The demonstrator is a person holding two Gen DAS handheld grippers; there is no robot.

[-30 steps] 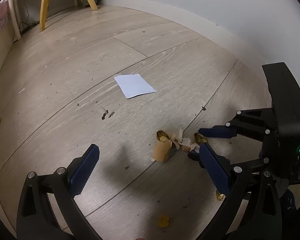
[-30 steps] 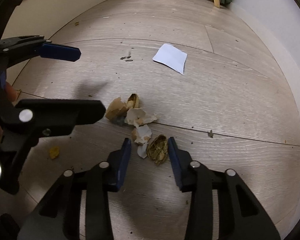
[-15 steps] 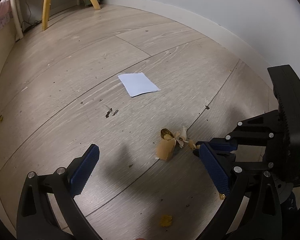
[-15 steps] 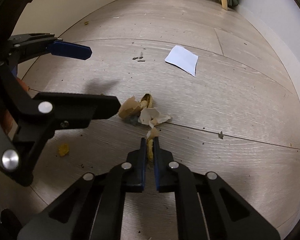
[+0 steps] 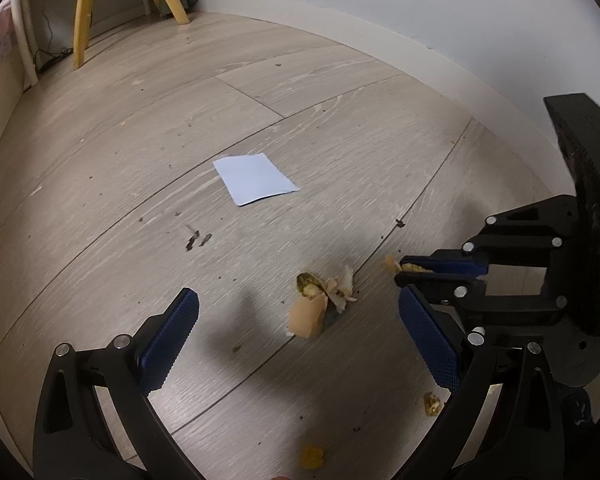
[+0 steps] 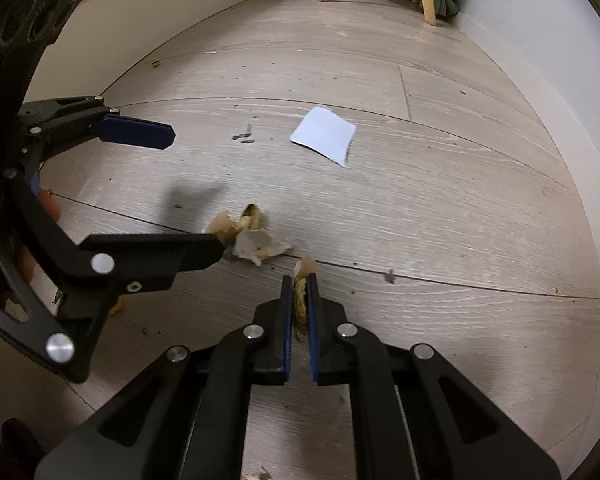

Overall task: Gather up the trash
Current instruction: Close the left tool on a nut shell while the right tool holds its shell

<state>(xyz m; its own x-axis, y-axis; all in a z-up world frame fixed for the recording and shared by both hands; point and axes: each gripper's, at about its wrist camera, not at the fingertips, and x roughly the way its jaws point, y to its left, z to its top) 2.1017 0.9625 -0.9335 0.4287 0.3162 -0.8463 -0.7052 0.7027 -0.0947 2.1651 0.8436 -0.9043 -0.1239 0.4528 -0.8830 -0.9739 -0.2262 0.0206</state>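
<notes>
Even, moderately dim indoor light, cool cast. Strong fisheye in both views: floor planks (image 5: pixel 340 152) bow outward, black vignette at every corner. Soft dark shadow on the floor (image 5: pixel 236 320) between the left gripper (image 5: pixel 300 332) fingers, another ahead-left of the right gripper (image 6: pixel 300 292). No glare. Centre sharp; nearest finger bases and the yellow chair legs (image 5: pixel 84 12) at the far edge slightly soft.

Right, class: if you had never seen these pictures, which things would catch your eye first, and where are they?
The right gripper, low in the middle, is shut on a yellowish nutshell scrap. Just beyond it a small pile of shell fragments lies on the wood floor. Farther off lies a white sheet of paper; the left gripper hangs open.
</notes>
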